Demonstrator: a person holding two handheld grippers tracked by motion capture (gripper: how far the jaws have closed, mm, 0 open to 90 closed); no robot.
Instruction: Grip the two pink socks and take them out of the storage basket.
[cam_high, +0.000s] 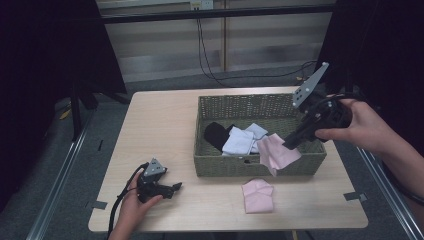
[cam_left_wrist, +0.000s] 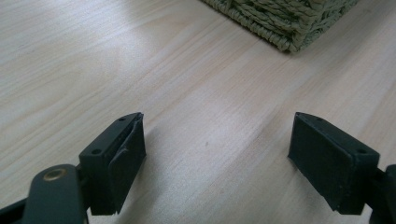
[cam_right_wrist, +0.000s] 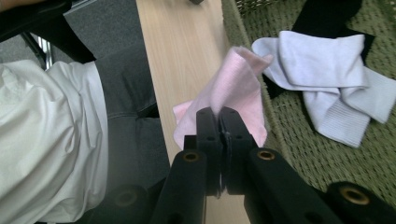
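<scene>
A pink sock (cam_high: 276, 153) hangs over the front wall of the woven green basket (cam_high: 235, 167), with my right gripper (cam_high: 291, 142) shut on its upper edge. In the right gripper view the jaws (cam_right_wrist: 221, 122) pinch the pink sock (cam_right_wrist: 231, 88) above the table edge. Another pink sock (cam_high: 258, 195) lies folded on the table in front of the basket. White socks (cam_high: 242, 141) and a black sock (cam_high: 216, 134) lie inside the basket. My left gripper (cam_high: 175, 187) rests low on the table at the front left, open and with nothing in it (cam_left_wrist: 215, 149).
The basket corner (cam_left_wrist: 289, 23) shows ahead in the left gripper view. The light wooden table (cam_high: 155, 130) has bare room to the basket's left. A person's white shirt and dark trousers (cam_right_wrist: 56, 140) sit by the table edge. Cables run along the floor behind.
</scene>
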